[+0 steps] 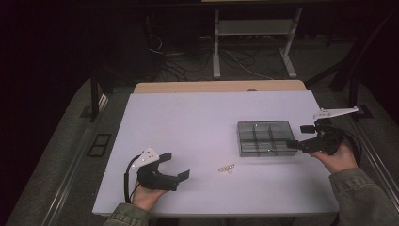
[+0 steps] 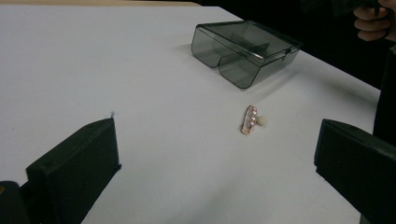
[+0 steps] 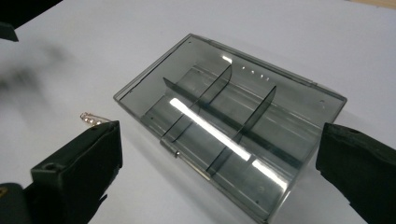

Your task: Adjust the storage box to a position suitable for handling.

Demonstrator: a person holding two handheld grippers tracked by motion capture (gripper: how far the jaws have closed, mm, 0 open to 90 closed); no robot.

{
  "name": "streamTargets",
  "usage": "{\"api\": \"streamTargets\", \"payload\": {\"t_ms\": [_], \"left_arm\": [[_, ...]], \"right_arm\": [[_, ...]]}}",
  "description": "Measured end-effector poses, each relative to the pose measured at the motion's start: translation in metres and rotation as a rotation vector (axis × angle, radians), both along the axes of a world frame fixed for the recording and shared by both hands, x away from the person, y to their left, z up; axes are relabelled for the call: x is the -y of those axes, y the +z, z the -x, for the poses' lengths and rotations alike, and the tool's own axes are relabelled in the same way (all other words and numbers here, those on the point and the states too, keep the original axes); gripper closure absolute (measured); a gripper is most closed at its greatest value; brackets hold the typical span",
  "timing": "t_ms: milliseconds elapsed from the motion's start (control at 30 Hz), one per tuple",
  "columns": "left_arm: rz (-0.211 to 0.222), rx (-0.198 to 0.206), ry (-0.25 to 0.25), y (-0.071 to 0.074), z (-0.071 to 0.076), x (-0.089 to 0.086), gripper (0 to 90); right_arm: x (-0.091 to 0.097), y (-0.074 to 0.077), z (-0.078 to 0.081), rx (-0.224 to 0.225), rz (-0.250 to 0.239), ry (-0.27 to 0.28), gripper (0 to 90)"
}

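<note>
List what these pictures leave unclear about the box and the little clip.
- Clip: too small in the high view to tell what it is; in the right gripper view a finger covers part of it.
- Box: glare on the lid hides whether the compartments hold anything.
- Box latch: too small in the high view.

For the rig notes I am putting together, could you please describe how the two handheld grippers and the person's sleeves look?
The left gripper and the right gripper are black, each with two blocky, flat-faced jaws. Each carries a pale grey three-cornered plate with small holes on top. A black cable loops from the left gripper; black cables also trail beside the right one. The person's left sleeve and right sleeve are olive-green fabric with ribbed-looking cuffs.
</note>
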State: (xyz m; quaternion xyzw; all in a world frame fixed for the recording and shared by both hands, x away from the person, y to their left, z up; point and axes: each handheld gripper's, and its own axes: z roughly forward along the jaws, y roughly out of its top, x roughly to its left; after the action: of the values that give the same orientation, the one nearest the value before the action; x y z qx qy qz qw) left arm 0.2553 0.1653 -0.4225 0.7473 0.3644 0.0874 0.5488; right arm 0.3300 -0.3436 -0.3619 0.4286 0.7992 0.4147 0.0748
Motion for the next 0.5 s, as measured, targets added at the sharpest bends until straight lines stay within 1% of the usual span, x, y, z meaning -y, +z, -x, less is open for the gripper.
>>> {"api": "streamTargets", "payload": {"t_ms": [200, 233, 333, 367, 400, 433, 467, 500], "left_arm": [[0.000, 0.001, -0.002, 0.000, 0.000, 0.000, 0.0], [-0.001, 0.001, -0.002, 0.000, 0.000, 0.000, 0.0], [0.000, 0.000, -0.001, 0.000, 0.000, 0.000, 0.0], [0.000, 0.001, -0.001, 0.000, 0.000, 0.000, 0.0], [0.000, 0.001, -0.001, 0.000, 0.000, 0.000, 0.0], [0.000, 0.001, -0.002, 0.000, 0.000, 0.000, 0.0], [0.000, 0.001, -0.002, 0.000, 0.000, 0.000, 0.0], [0.000, 0.001, -0.002, 0.000, 0.000, 0.000, 0.0]], "right_arm": [[0.006, -0.003, -0.009, -0.018, 0.002, -0.028, 0.5], [0.009, -0.005, -0.012, -0.021, 0.001, -0.034, 4.5], [0.013, -0.009, -0.017, -0.028, 0.005, -0.062, 4.8], [0.015, -0.010, -0.019, -0.032, 0.008, -0.069, 6.9], [0.017, -0.011, -0.021, -0.033, 0.008, -0.072, 9.8], [0.019, -0.012, -0.022, -0.037, 0.005, -0.078, 15.5], [0.021, -0.013, -0.023, -0.037, -0.003, -0.083, 16.0], [0.022, -0.014, -0.024, -0.040, 0.000, -0.099, 16.1]]}}
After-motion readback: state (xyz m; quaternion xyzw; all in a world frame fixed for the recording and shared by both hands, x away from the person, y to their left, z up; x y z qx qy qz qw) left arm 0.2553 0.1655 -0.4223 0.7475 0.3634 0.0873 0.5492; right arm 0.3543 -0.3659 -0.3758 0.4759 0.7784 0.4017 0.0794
